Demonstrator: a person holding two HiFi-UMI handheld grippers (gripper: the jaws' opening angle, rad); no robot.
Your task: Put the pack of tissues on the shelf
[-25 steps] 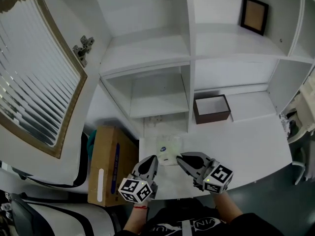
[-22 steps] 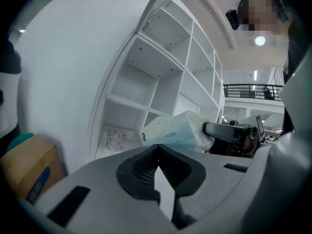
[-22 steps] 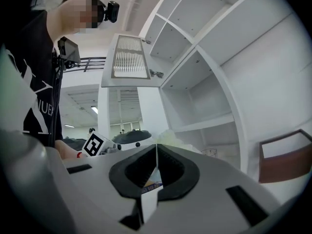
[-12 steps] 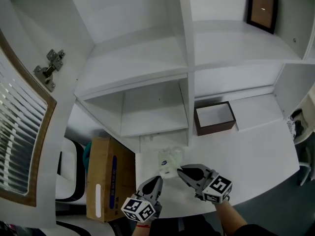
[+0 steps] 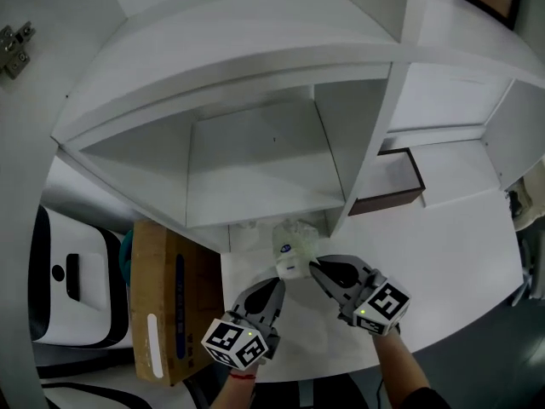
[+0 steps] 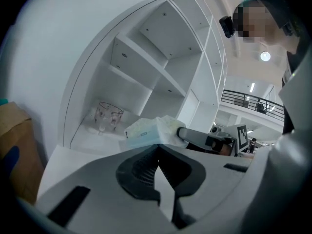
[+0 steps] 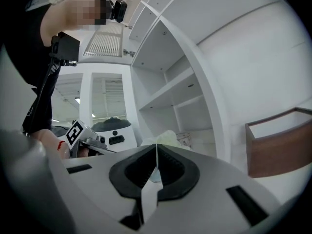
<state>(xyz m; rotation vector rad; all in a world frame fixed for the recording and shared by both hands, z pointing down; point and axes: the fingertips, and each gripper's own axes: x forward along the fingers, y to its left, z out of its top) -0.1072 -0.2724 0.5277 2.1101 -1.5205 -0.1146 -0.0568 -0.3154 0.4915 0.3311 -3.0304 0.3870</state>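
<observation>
Left bay: the shelf board [image 5: 255,186] lies bare and open at the front, with room to reach in.
Low gap under it: the pack of tissues [image 5: 294,247] sits in the mouth; a glass [image 6: 108,117] stands farther in.
Divider [image 5: 368,156]: an upright wall closing the bay's right side.
Brown box [image 5: 393,186]: on the counter [image 5: 460,237] just right of the divider.
Counter, right part: open surface.
Cardboard box [image 5: 157,301]: against the counter's left edge.

Tissue pack [image 5: 294,244], carried by right gripper [image 5: 313,267], now off table [image 5: 443,245], closer to shelf [image 5: 255,181].
</observation>
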